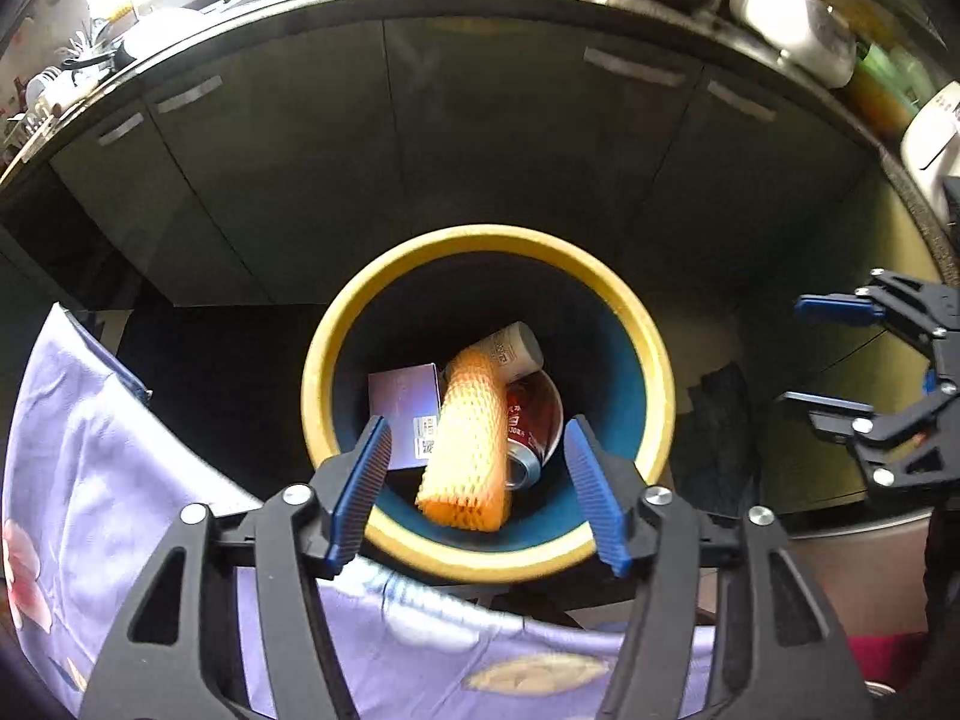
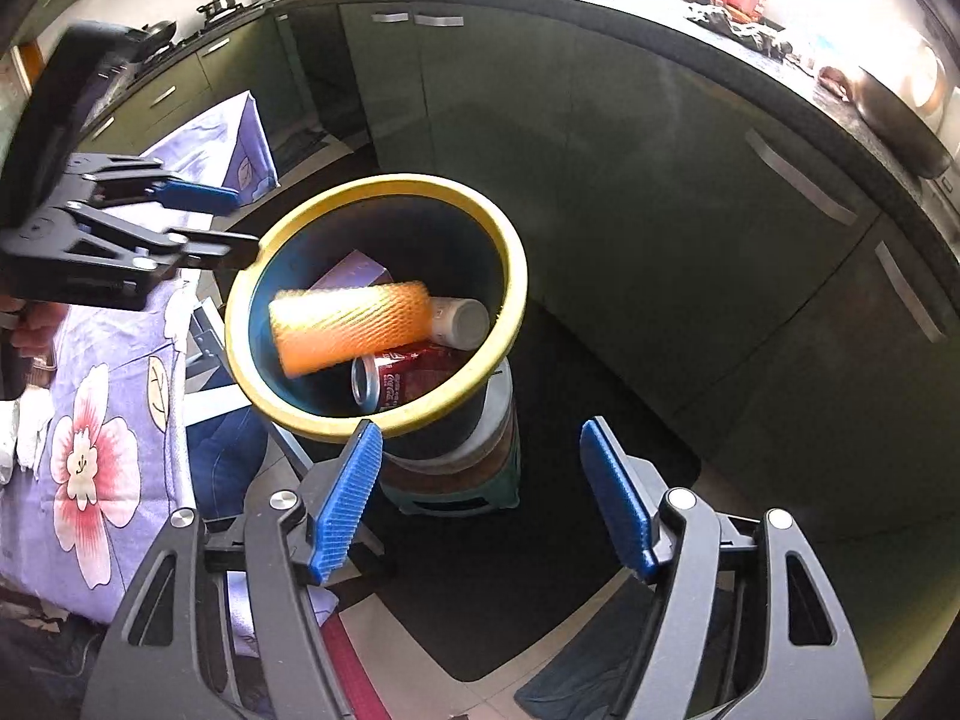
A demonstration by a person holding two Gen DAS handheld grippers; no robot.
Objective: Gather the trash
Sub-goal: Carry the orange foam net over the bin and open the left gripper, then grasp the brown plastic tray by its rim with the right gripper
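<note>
Orange foam mesh sleeve (image 1: 468, 438) lies in the yellow-rimmed round bin (image 1: 651, 360) atop a red can (image 1: 534, 414); left gripper (image 1: 477, 492) and right gripper (image 2: 480, 504) jaws spread, empty.

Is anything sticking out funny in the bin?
Yes. The orange foam net lies tilted across the bin on top of the can and bottle, not settled down at the bottom.

The red can (image 2: 408, 375) bears white Coca-Cola script.
</note>
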